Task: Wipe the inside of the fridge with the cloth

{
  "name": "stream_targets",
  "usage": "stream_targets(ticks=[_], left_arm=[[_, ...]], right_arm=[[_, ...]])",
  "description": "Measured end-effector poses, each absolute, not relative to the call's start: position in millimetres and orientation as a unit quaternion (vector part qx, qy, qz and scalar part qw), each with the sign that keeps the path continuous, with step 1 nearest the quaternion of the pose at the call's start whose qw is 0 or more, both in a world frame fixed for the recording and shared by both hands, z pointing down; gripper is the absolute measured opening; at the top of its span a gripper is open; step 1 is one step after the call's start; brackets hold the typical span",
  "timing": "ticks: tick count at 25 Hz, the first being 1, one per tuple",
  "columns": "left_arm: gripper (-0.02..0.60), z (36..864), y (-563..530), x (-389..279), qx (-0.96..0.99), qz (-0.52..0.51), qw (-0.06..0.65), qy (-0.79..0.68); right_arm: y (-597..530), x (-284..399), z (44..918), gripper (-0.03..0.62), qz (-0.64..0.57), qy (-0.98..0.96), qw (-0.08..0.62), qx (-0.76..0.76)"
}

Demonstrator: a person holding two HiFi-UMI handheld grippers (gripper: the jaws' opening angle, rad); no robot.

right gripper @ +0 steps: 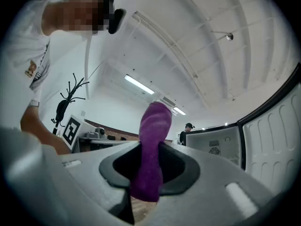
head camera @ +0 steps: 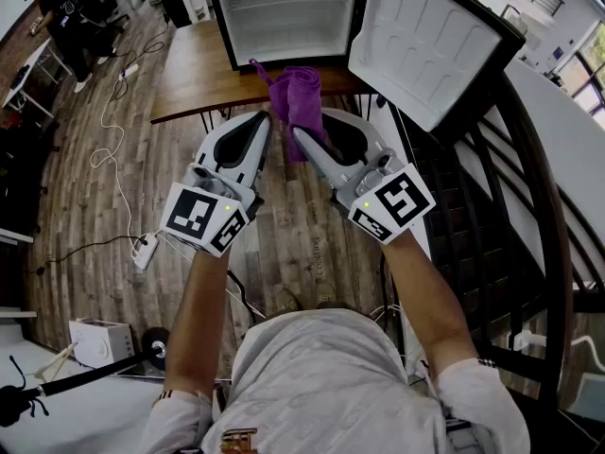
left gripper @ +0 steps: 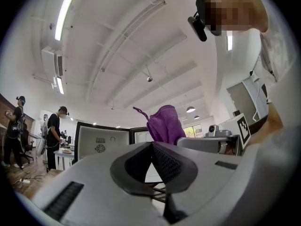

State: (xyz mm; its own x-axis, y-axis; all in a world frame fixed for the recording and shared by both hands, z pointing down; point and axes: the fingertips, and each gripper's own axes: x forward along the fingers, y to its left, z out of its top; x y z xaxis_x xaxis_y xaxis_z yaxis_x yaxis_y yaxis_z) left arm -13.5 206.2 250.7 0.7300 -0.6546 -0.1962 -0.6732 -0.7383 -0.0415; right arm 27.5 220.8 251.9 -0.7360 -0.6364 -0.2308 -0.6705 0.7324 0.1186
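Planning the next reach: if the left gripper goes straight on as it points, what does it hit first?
Probably the purple cloth held in the right gripper, close ahead; the open fridge lies behind it. Depth is unclear.

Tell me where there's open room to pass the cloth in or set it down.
The fridge interior looks bare, with a clear way in between its left wall and the open door. The wooden table is bare left of the fridge. Crowded: the table's front edge, where the cloth in the right gripper and the shut left gripper bunch together.
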Motion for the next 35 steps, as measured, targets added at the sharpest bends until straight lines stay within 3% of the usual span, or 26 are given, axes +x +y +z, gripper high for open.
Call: stream_targets(ticks=[35], left_arm=[[0.000, 255, 122, 2, -0.896, 0.091, 0.076, 0.429]], right_arm=[[142, 59, 257, 0.106, 0.093, 0.944, 0.091, -0.303]])
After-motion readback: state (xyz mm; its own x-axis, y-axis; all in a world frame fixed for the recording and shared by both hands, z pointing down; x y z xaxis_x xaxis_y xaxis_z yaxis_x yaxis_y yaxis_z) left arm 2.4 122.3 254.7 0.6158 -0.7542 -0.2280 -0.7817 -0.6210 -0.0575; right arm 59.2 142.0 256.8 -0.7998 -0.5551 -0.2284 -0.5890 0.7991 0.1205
